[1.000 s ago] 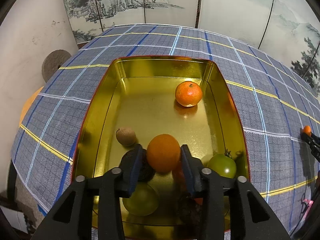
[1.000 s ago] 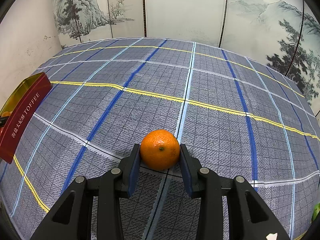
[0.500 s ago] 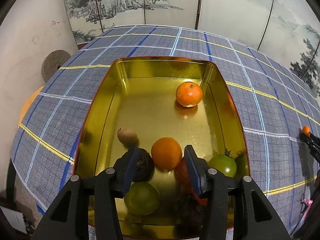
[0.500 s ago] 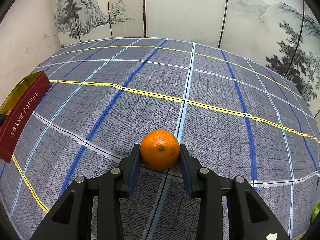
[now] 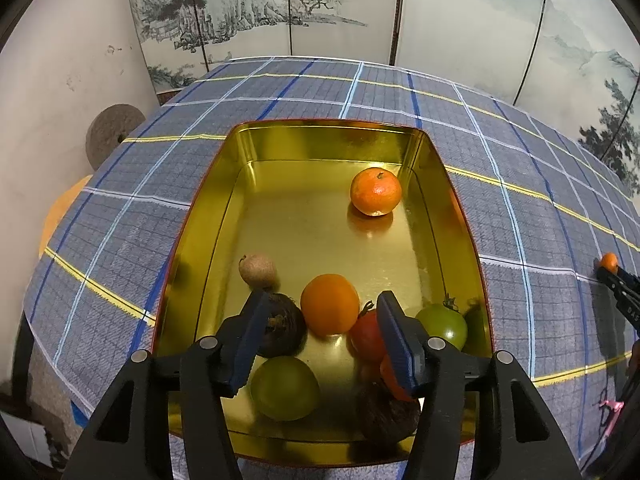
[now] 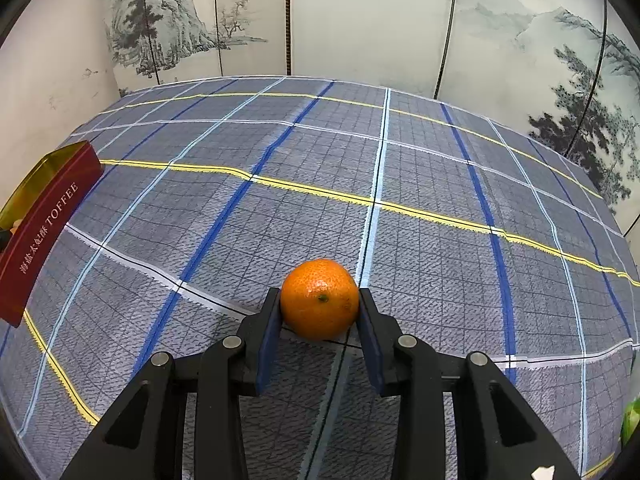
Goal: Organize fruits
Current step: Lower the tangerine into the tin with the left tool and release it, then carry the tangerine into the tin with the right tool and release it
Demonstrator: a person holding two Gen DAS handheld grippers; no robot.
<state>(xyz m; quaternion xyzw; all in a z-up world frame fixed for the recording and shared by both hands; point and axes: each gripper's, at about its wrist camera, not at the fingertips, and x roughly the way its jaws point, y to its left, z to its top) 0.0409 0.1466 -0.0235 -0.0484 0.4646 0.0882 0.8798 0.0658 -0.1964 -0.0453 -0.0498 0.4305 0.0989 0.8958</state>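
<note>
Gripping a tangerine (image 6: 319, 298) above the checked surface (image 6: 420, 168), your right tool (image 6: 319, 320) is clamped on it. Your left tool (image 5: 320, 330) hangs spread wide over the gold tin (image 5: 320, 136), holding nothing; an orange (image 5: 329, 304) lies just beyond its fingertips among other fruit.

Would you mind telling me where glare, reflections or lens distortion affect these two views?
Left wrist view: the shiny gold metal tin mirrors the far orange mandarin on its floor, and fisheye bends the blue plaid tablecloth lines. Right wrist view: even, matte light with no glare; the grid bows outward around the held orange mandarin, and dark vignette fills the corners.
</note>
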